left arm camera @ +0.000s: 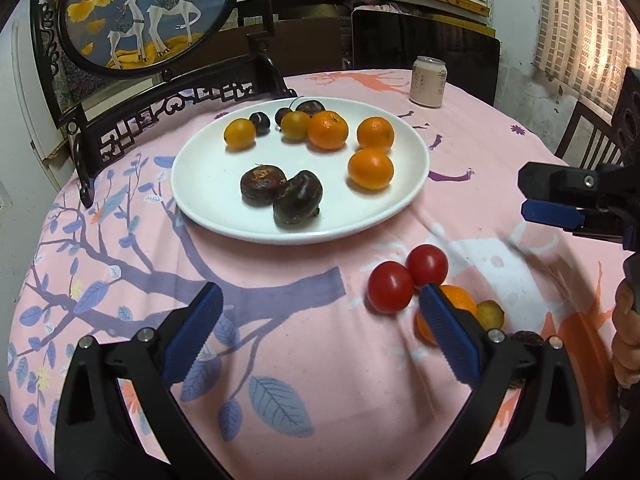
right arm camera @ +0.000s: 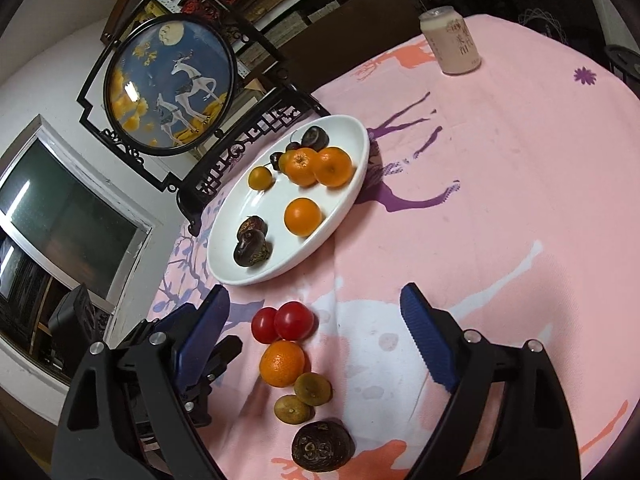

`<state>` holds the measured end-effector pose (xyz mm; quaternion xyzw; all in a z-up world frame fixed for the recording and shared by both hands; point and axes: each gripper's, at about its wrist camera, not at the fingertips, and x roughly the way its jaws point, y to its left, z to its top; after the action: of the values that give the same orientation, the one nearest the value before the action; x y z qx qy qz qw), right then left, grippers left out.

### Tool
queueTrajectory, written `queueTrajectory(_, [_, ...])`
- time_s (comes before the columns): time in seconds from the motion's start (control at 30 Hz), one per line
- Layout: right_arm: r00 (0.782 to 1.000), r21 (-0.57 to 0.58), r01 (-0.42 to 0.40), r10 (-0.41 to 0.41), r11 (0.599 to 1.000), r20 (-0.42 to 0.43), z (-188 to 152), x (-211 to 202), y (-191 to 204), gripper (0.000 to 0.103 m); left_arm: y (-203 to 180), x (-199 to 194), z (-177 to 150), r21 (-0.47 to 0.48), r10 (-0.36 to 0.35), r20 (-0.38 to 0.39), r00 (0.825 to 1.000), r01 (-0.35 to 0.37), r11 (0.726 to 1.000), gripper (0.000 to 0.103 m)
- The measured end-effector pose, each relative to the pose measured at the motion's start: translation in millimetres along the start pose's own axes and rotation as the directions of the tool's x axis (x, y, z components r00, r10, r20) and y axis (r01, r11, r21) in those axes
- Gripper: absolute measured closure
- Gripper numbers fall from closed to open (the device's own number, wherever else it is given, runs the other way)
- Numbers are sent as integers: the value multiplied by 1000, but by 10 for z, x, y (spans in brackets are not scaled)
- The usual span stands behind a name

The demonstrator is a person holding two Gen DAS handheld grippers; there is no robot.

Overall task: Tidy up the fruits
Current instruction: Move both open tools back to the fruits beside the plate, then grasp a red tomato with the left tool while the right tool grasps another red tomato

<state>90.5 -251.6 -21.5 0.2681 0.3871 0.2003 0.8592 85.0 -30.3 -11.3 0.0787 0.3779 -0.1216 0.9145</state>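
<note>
A white plate holds three oranges, two small yellow fruits, dark cherries and two dark brown fruits. Nearer on the pink cloth lie two red tomatoes, an orange and a small yellow-green fruit. My left gripper hovers open to their left, empty. In the right wrist view, my right gripper stands open over the loose row: tomatoes, orange, two yellow-green fruits, dark brown fruit. Its pads touch none.
A drink can stands at the table's far edge. A black carved stand with a round deer picture rises behind the plate. The right gripper and a hand are at the right edge. A chair stands beyond.
</note>
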Motion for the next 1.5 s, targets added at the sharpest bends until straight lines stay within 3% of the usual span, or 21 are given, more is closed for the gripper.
queueTrajectory(0.17, [1000,-29,12,-12,1000,1,-10,10,53,16,-61,81,32,8,-16,-8,1000,16,1000,3])
queueTrajectory(0.33, [1000,-36,13,-13,999,0,-8,13,59,16,-135,292,54,53,47,-49,998,-45,998,2])
queueTrajectory(0.47, [1000,-38,15,-15,999,-3,-8,17,55,16,1,244,37,10,31,-56,998,-31,999,2])
queueTrajectory(0.63, [999,-59,20,-22,998,-29,-41,89,73,16,254,61,-43,-33,162,-36,986,-164,986,2])
queueTrajectory(0.8, [998,-122,14,-22,992,-64,-114,204,176,16,380,32,-66,-83,142,-56,988,-146,986,2])
queueTrajectory(0.97, [996,-159,2,-15,987,-86,-158,286,237,32,274,36,-61,-46,139,-48,989,-141,989,2])
queueTrajectory(1.3, [988,-200,-3,-28,980,-152,-181,566,349,47,151,37,-77,-2,131,-38,991,-131,991,2])
queueTrajectory(1.5, [979,-204,16,-57,979,-194,-205,712,310,65,48,94,-78,32,123,-39,992,-122,992,2])
